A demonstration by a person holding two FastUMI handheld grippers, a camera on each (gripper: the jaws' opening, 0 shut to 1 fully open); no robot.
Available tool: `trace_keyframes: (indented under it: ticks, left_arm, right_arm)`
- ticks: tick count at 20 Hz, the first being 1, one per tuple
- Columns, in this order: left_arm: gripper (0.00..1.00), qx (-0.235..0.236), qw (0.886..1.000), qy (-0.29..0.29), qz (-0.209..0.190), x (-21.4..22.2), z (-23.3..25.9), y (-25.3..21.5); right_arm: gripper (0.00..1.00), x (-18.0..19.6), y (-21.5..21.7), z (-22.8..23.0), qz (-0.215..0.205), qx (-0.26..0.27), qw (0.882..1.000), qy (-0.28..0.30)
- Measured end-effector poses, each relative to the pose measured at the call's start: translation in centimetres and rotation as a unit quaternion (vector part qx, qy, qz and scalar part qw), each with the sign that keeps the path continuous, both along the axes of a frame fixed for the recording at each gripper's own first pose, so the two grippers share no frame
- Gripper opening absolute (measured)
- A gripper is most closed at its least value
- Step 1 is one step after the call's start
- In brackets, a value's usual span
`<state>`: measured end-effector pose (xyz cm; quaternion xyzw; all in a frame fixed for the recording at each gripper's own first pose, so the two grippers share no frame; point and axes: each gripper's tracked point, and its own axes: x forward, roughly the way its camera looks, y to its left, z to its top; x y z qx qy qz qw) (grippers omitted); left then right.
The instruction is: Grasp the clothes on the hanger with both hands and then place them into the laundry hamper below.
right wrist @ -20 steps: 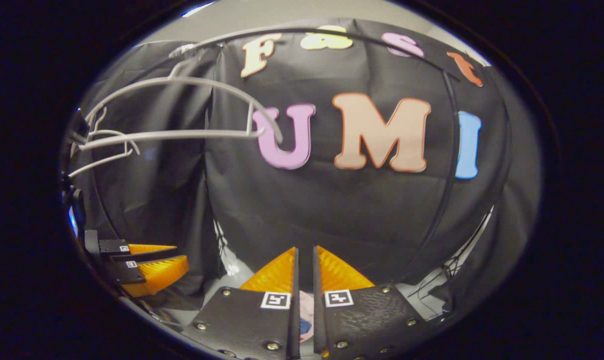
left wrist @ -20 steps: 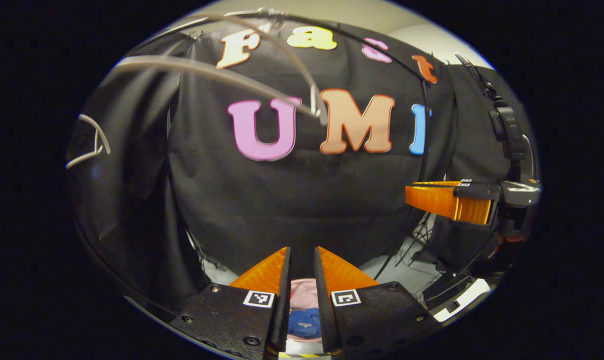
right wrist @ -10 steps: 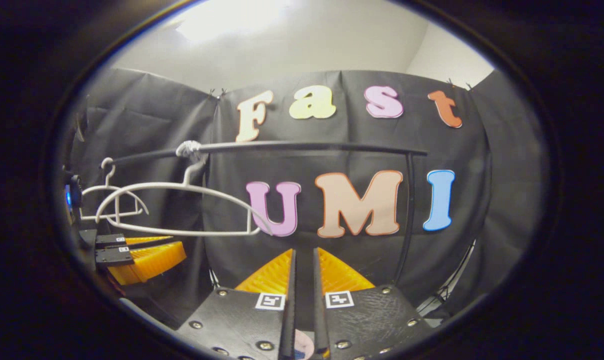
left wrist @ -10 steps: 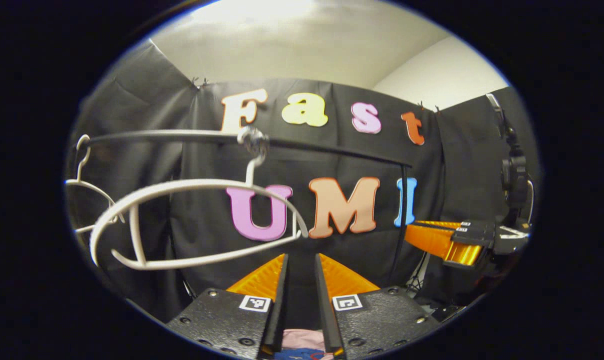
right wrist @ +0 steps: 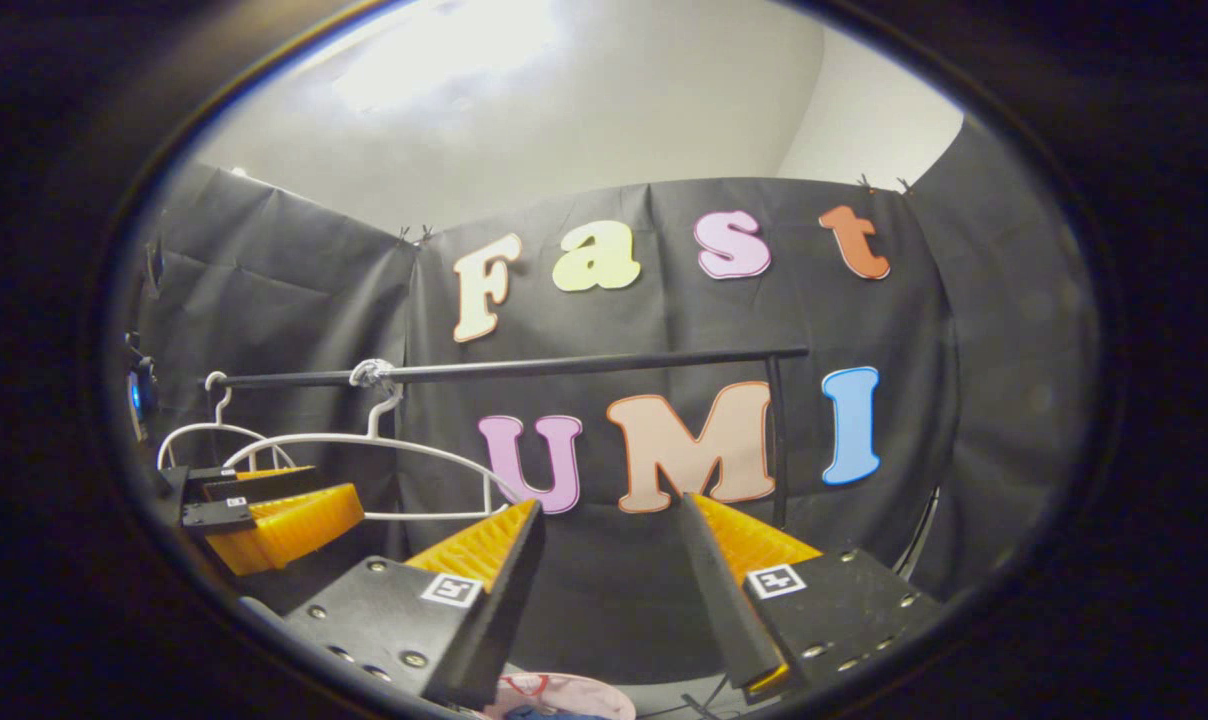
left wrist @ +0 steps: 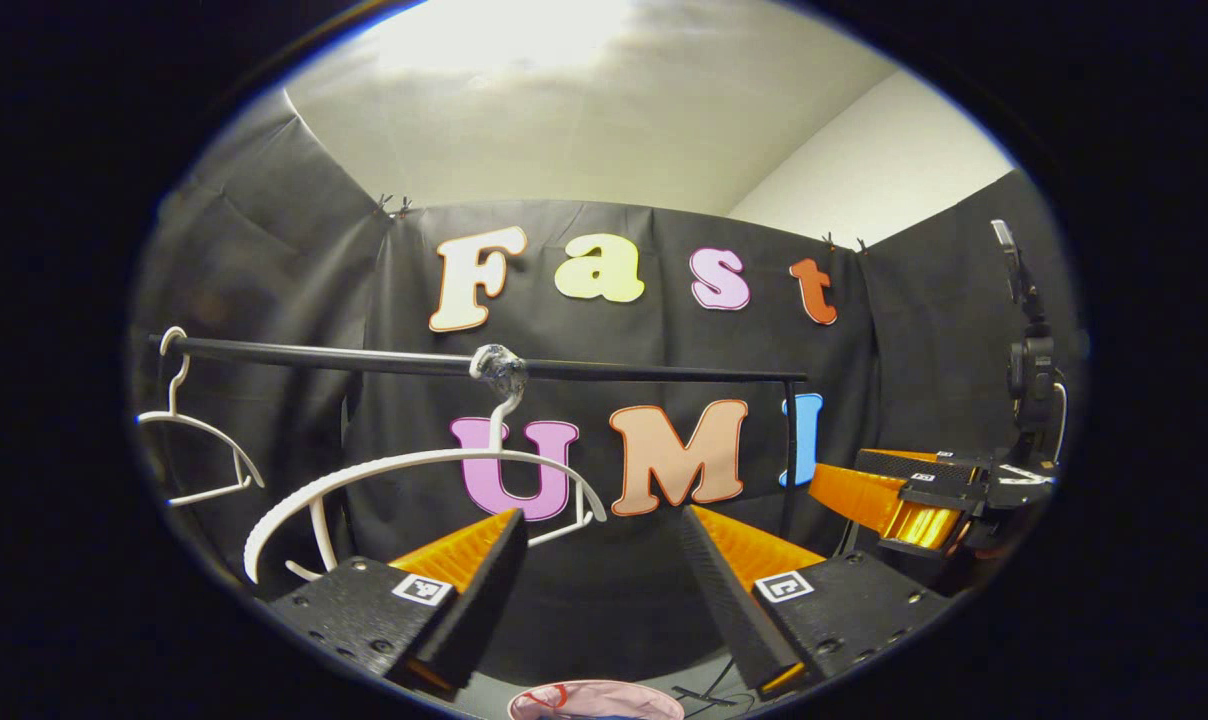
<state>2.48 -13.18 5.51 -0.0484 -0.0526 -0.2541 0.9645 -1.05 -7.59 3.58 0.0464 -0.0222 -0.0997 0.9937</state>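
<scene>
Seemingly the job is nearly over, judging by how things lie. Nearest, the left hand-held gripper (left wrist: 596, 535) has its fingers spread wide with nothing between them, and the right hand-held gripper (right wrist: 609, 525) stands released too, equally empty. Just beneath them, at the bottom edge, sits the pink rim of the laundry hamper (left wrist: 594, 698), with a bit of blue cloth, likely the clothes (right wrist: 534, 712), lying inside; little of it is visible. Farther off, the white hanger (left wrist: 414, 475) hangs bare from the black rail (left wrist: 384, 362), a second hanger (left wrist: 189, 445) beside it.
</scene>
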Motion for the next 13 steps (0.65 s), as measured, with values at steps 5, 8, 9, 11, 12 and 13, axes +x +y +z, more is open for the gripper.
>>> trace_keyframes:
  ticks: [5,8,9,11,12,13]
  left_arm:
    - [1.00,0.001,1.000,-0.006,-0.003,-0.6,0.3,-0.7]
    - [0.99,0.000,1.000,-0.008,-0.005,-1.1,0.4,-1.1]
    - [0.99,0.001,1.000,-0.009,-0.005,-1.1,0.4,-1.5]
    - [0.99,0.002,1.000,-0.011,-0.007,-1.2,0.3,-2.6]
    - [0.99,0.003,1.000,-0.014,-0.010,-1.1,0.2,-3.4]
    - [0.98,0.002,1.000,-0.018,-0.014,-1.0,0.4,-4.5]
  right_arm:
    - [0.98,-1.6,-0.6,1.2,-0.014,-0.002,1.000,-0.014]
    - [0.99,-2.3,-0.9,1.2,-0.019,-0.008,1.000,-0.012]
    - [0.99,-2.4,-1.0,1.3,-0.021,-0.011,1.000,-0.012]
    - [0.98,-3.0,-1.7,1.2,-0.026,-0.020,0.999,-0.011]
    - [0.98,-3.3,-2.1,1.2,-0.028,-0.026,0.999,-0.011]
    - [0.98,-3.6,-2.6,1.1,-0.031,-0.033,0.999,-0.011]
